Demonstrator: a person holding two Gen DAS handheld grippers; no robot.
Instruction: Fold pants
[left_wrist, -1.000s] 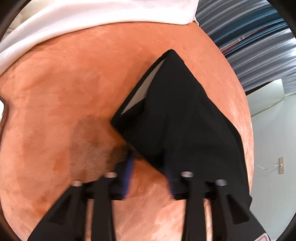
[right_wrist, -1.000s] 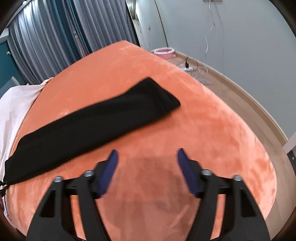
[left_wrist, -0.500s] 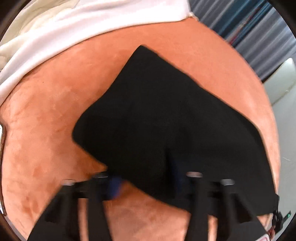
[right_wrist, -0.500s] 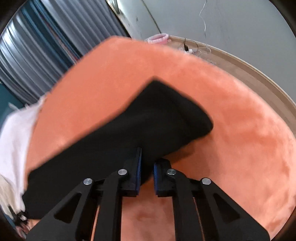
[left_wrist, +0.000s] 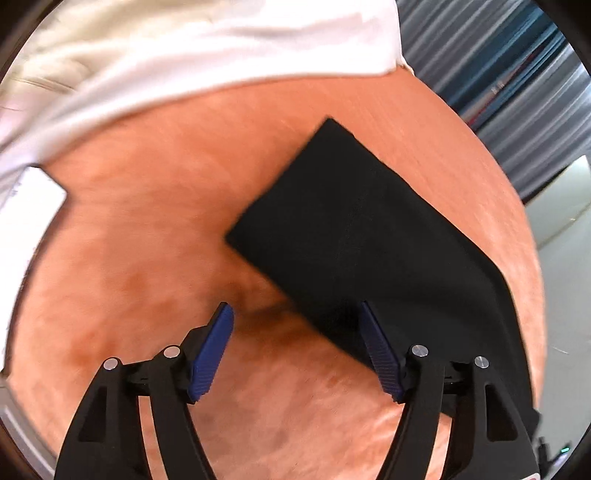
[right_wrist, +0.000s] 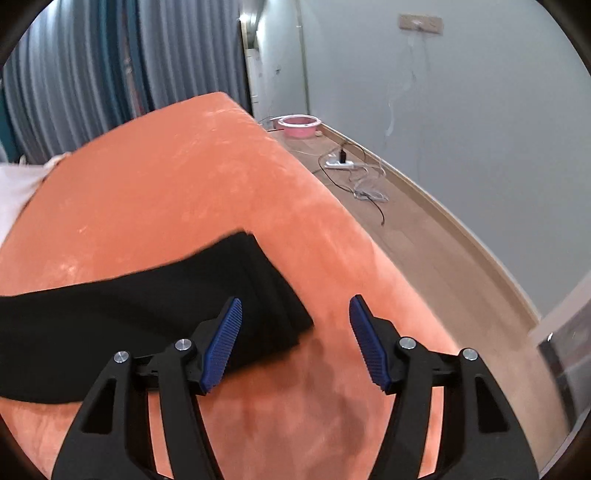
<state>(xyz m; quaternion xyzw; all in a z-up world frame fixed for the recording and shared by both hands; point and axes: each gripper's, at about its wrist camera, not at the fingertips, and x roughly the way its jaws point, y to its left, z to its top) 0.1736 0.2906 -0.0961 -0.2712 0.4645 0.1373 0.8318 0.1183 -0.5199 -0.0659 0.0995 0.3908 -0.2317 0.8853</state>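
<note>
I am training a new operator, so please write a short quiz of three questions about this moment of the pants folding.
1. True or false: the left gripper is shut on the black pants.
2. Multiple choice: the pants lie on A) a wooden floor, B) an orange velvet surface, C) a white sheet.
3. Fill in: in the right wrist view, the right gripper is ____, and the folded end of the pants sits in front of its left finger.

Key:
1. False; both jaws stand apart, nothing between them.
2. B.
3. open.
</note>
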